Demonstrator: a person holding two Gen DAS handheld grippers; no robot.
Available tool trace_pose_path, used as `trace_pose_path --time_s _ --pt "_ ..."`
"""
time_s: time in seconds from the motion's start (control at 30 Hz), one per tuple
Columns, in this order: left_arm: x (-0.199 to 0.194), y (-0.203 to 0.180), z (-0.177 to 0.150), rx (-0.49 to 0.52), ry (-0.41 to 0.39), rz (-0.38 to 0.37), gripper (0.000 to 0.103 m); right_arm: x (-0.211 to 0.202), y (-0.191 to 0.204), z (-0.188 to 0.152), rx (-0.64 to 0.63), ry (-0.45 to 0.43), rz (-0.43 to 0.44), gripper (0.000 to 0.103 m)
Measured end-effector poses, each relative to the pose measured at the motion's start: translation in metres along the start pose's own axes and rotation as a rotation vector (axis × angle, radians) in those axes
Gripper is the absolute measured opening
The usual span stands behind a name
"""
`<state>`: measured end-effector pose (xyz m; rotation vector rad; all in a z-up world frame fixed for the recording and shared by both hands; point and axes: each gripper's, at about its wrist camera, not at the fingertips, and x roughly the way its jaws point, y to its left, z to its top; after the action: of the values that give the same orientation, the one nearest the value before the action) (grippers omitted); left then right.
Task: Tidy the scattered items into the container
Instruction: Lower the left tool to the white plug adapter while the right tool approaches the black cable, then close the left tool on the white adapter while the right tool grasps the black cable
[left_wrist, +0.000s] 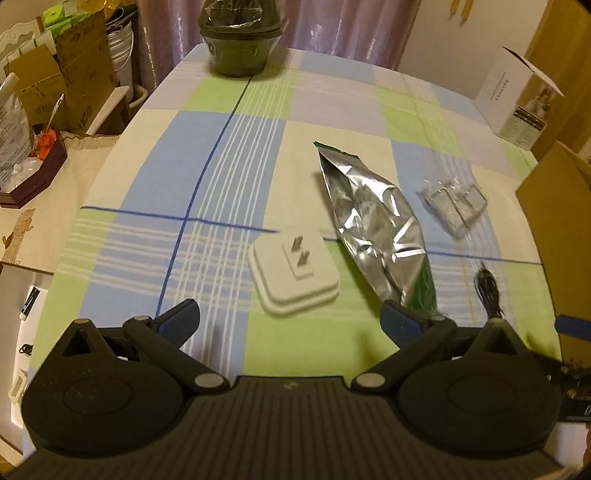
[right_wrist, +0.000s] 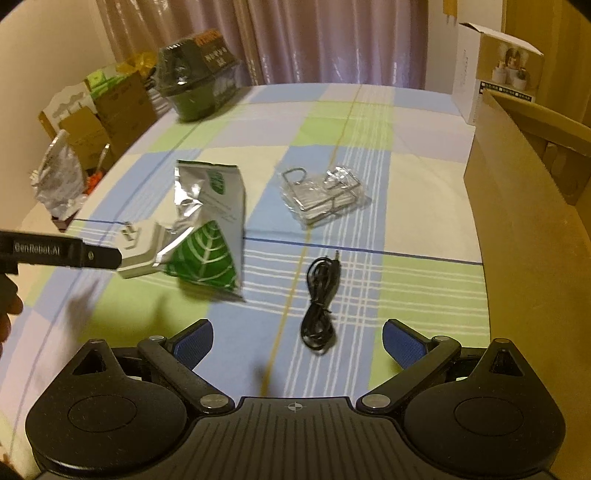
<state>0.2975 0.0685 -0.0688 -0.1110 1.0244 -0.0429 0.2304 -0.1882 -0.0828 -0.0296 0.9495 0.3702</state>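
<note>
Left gripper (left_wrist: 290, 319) wide open, holding nothing, hovering near white plug adapter (left_wrist: 294, 274). Foil pouch (left_wrist: 376, 225) just right of adapter: right finger may snag it. Right gripper (right_wrist: 297, 341) wide open, empty, over black audio cable (right_wrist: 319, 304); loose coil may slip. Cardboard box (right_wrist: 524, 206) far right.

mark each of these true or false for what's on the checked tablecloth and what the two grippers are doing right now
1. Both grippers, left gripper and right gripper, are open and hold nothing. True.
2. The white plug adapter lies with its prongs pointing up. True.
3. The black cable is stretched out straight. False: it lies bundled in a coil.
4. The foil pouch is already inside the cardboard box. False: it lies on the cloth beside the adapter.
5. The wire rack in clear wrap lies beyond the cable. True.
</note>
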Motion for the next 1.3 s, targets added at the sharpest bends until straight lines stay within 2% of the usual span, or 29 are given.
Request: trace_pose_path --time_s 0.17,0.33,0.37,0.4,0.7,0.73,0.8,0.93,1.07,1.13,1.17,1.3 --pt "0.024 -0.005 0.013 0.014 0.014 0.0 0.101 0.014 -0.003 0.0 -0.009 -0.005 -0.011 0.103" --pt "0.042 -0.008 0.016 0.03 0.022 0.033 0.094 0.028 -0.005 -0.003 -0.028 -0.015 -0.032 0.103" --pt "0.044 -0.009 0.016 0.029 0.02 0.039 0.093 0.031 -0.006 -0.003 -0.028 -0.013 -0.034 0.092" --pt "0.046 -0.009 0.016 0.025 0.017 0.041 0.09 0.035 -0.007 -0.003 -0.031 -0.007 -0.034 0.075" --pt "0.056 -0.007 0.013 0.011 -0.001 0.042 0.085 0.052 -0.009 -0.002 -0.062 -0.025 -0.055 0.073" --pt "0.057 -0.006 0.013 0.009 -0.002 0.038 0.084 0.052 -0.008 -0.001 -0.07 -0.028 -0.058 0.072" --pt "0.058 -0.006 0.014 0.01 -0.005 0.036 0.084 0.054 -0.006 -0.002 -0.087 -0.031 -0.063 0.06" --pt "0.061 -0.01 0.016 0.036 0.003 0.046 0.075 0.055 -0.002 -0.002 -0.102 -0.037 -0.068 0.059" --pt "0.065 -0.012 0.018 0.046 0.01 0.064 0.074 0.056 -0.002 -0.001 -0.103 -0.038 -0.063 0.059" --pt "0.066 -0.012 0.019 0.042 0.01 0.067 0.07 0.056 -0.001 -0.001 -0.108 -0.04 -0.063 0.043" --pt "0.066 -0.013 0.019 0.046 0.01 0.069 0.069 0.055 -0.001 0.0 -0.114 -0.04 -0.064 0.03" --pt "0.063 -0.015 0.015 0.093 0.032 0.038 0.068 0.053 -0.002 -0.001 -0.113 -0.028 -0.053 0.019"
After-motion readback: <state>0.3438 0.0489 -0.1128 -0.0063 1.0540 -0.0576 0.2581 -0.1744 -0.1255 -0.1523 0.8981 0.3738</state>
